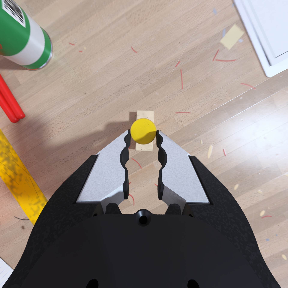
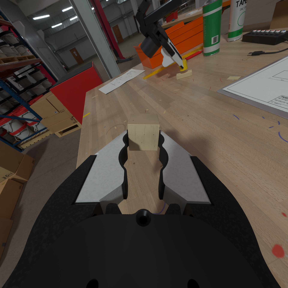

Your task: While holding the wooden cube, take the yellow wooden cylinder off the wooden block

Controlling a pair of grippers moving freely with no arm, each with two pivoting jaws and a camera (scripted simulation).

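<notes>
In the left wrist view, my left gripper (image 1: 143, 132) points down, its two fingertips pressed against the sides of the yellow wooden cylinder (image 1: 143, 130). The cylinder stands upright over the middle of the pale wooden block (image 1: 145, 114), which lies flat on the workbench. The right wrist view shows the same grip from afar, the cylinder (image 2: 184, 64) at or just above the block (image 2: 184, 75); I cannot tell whether they touch. My right gripper (image 2: 143, 137) is shut on the wooden cube (image 2: 143, 124) and holds it over the bench near its left edge.
A green-and-white can (image 1: 23, 34), red rods (image 1: 9, 101) and a yellow ruler (image 1: 18, 179) lie left of the block. A white drawing sheet (image 2: 257, 87) lies to the right. An orange bin (image 2: 179, 42), a second can (image 2: 236, 20) and a black power strip (image 2: 265, 36) stand behind.
</notes>
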